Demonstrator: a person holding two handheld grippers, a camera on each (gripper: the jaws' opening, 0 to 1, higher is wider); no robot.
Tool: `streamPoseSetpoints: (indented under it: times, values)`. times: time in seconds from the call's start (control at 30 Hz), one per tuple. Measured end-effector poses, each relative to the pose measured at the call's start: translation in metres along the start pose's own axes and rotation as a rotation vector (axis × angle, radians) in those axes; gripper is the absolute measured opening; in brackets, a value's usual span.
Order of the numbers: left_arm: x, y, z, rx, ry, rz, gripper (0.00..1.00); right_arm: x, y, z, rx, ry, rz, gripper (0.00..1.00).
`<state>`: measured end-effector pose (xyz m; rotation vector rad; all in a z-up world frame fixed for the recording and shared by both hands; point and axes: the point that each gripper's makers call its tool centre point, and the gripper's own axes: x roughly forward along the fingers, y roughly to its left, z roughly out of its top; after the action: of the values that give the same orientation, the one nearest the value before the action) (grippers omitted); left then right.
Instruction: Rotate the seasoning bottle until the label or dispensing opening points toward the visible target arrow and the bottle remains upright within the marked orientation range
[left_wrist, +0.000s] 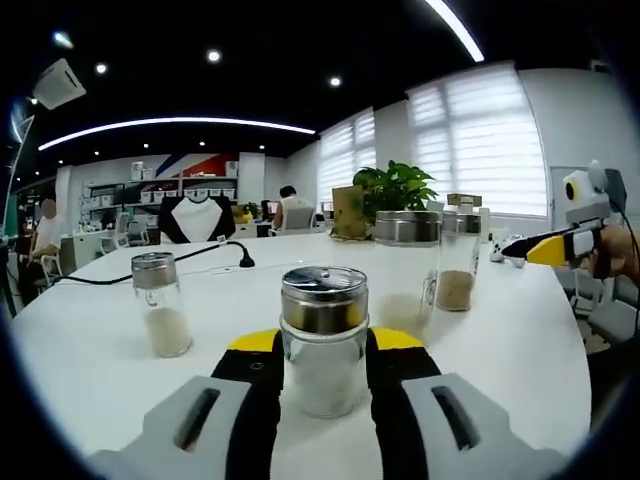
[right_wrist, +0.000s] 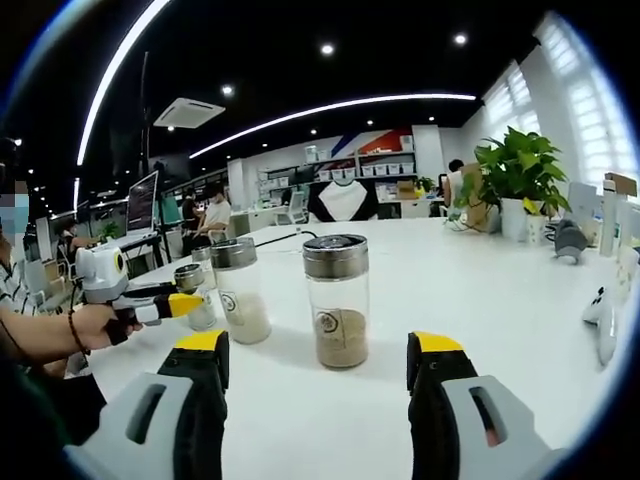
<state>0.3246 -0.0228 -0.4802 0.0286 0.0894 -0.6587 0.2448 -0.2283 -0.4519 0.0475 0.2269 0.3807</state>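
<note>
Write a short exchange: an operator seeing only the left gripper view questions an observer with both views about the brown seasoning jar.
Operator: Does the brown seasoning jar carry a label?
Observer: Yes, a round logo faces the right hand-held gripper.
Operator: Is that gripper holding it?
Observer: No; its jaws stand open, the jar ahead of them, untouched.
Operator: Anything on the white-filled jar beside it?
Observer: It has one too, also facing that gripper.
</note>
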Motion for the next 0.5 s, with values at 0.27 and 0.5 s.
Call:
streamPoseSetpoints:
  times: [0.27,0.5]
  values:
    - [0.0007,-0.0001,-0.0004,0.023,0.011,-0.099,0.34,0.0024,-0.0013,-0.001,-0.004,0.008,0.002,0.74]
    - [0.0014,-0.0022,-0.0008,0.027,0.01,-0.22,0.34,0.002,-0.0011,-0.007,-0.005,0.024,0.005,0.74]
